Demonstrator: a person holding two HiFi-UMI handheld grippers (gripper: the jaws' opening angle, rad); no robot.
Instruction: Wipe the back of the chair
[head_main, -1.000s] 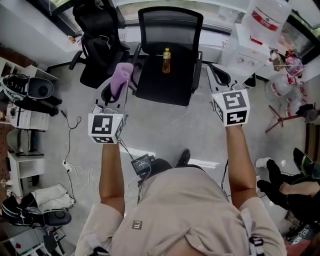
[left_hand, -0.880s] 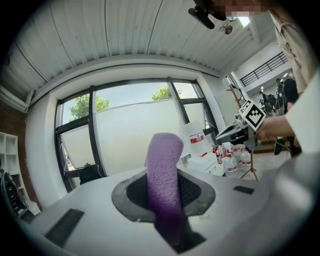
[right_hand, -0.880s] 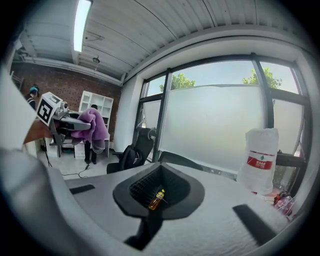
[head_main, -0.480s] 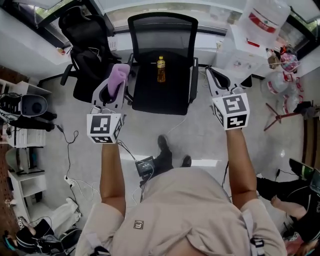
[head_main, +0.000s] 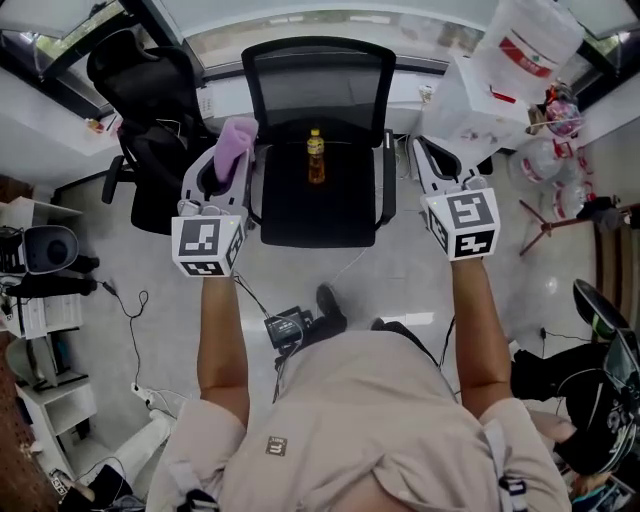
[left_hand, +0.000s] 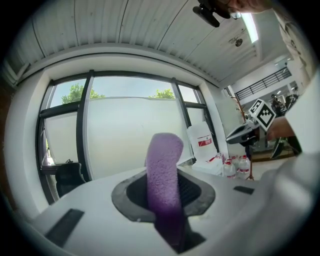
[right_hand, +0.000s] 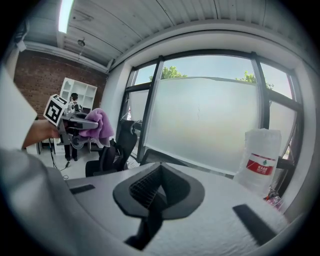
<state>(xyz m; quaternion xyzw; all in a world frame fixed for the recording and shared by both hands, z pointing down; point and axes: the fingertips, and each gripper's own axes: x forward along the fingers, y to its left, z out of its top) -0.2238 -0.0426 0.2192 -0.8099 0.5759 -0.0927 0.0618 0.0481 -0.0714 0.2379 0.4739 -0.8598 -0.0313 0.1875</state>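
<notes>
Cloth (head_main: 236, 145) stands pinched in the left gripper (head_main: 226, 165), its purple end poking up past the tips. The right gripper (head_main: 428, 152) has its jaws pressed together on nothing. Both hover in front of the chair (head_main: 318, 205), one on either side of the seat. The mesh back (head_main: 318, 88) is beyond them and neither touches it yet. A bottle (head_main: 315, 157) stands upright in the middle of the seat.

The main risk is probably the chair itself. If it rolls or swivels, a push on the back could turn it away and tip the bottle. Drag across the mesh might also tug the cloth out of its narrow pinch. Cables (head_main: 262, 300) trail on the floor near the person's feet and could catch a step forward.
</notes>
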